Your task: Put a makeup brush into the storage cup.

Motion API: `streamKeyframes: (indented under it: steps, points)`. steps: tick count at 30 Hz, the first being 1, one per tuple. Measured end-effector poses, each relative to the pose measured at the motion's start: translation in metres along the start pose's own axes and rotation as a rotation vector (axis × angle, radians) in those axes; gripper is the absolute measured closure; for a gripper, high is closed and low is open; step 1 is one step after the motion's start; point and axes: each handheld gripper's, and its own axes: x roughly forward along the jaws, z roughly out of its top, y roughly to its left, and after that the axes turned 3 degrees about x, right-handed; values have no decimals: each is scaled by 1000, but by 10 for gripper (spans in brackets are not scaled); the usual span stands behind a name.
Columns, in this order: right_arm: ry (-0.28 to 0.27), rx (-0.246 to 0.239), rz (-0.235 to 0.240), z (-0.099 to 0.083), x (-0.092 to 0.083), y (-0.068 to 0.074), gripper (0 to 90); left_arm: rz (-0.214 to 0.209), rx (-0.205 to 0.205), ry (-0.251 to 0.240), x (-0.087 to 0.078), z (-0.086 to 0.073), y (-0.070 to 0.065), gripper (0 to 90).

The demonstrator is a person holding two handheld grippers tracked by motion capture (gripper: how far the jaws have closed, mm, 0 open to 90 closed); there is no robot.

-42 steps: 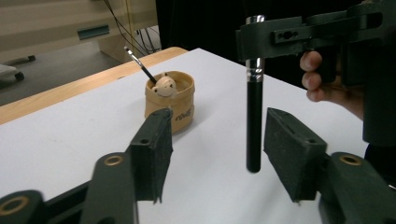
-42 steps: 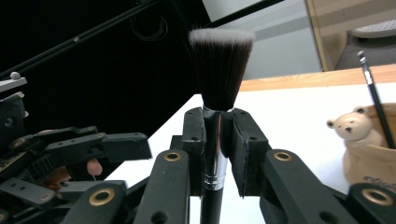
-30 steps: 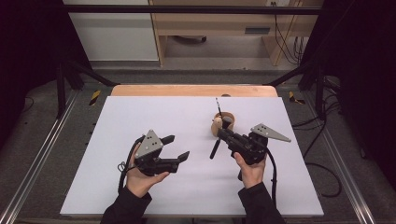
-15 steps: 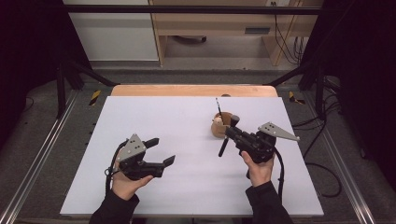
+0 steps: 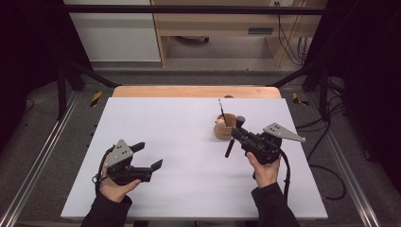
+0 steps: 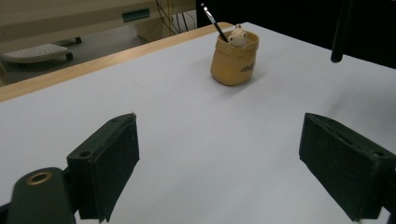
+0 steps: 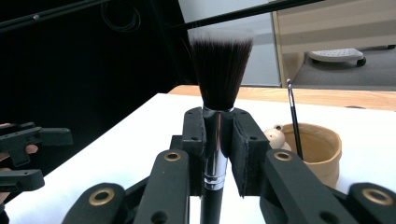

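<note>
My right gripper (image 5: 236,135) is shut on a black makeup brush (image 5: 232,142), just right of a tan pot (image 5: 226,127). In the right gripper view its pads (image 7: 194,140) clamp the brush's silver ferrule (image 7: 215,140), with the dark bristles (image 7: 220,65) pointing up. The pot (image 6: 233,63) holds a thin black brush (image 6: 212,19) and a small cream item (image 6: 238,35). My left gripper (image 5: 149,155) hovers low over the white table at the near left. Its jaws have just been opening, and in the left gripper view they (image 6: 219,168) stand wide with nothing between them.
The white tabletop (image 5: 189,118) ends in a wooden strip (image 5: 196,91) at the far side. Metal rails (image 5: 38,161) run along both sides. A cable (image 5: 286,175) trails from the right gripper. A wooden desk (image 5: 222,28) stands beyond the table.
My left gripper has moved left and toward the near edge, and its jaws have spread wider. The right gripper has hardly moved and still holds the brush.
</note>
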Motion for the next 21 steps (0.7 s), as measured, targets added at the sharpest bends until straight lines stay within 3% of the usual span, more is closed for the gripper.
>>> streamKeyframes:
  steps: [8, 13, 21]
  points:
    - [2, -14, -14, 1, 3, -3, 775, 37, -9, 18, -12, -14, 13, 93]
    - [-3, -26, -26, 1, 6, -5, 775, 62, -22, 1, -18, -18, 20, 91]
    - [-7, -42, -51, 5, 11, -10, 775, 75, -25, -1, -24, -23, 27, 69]
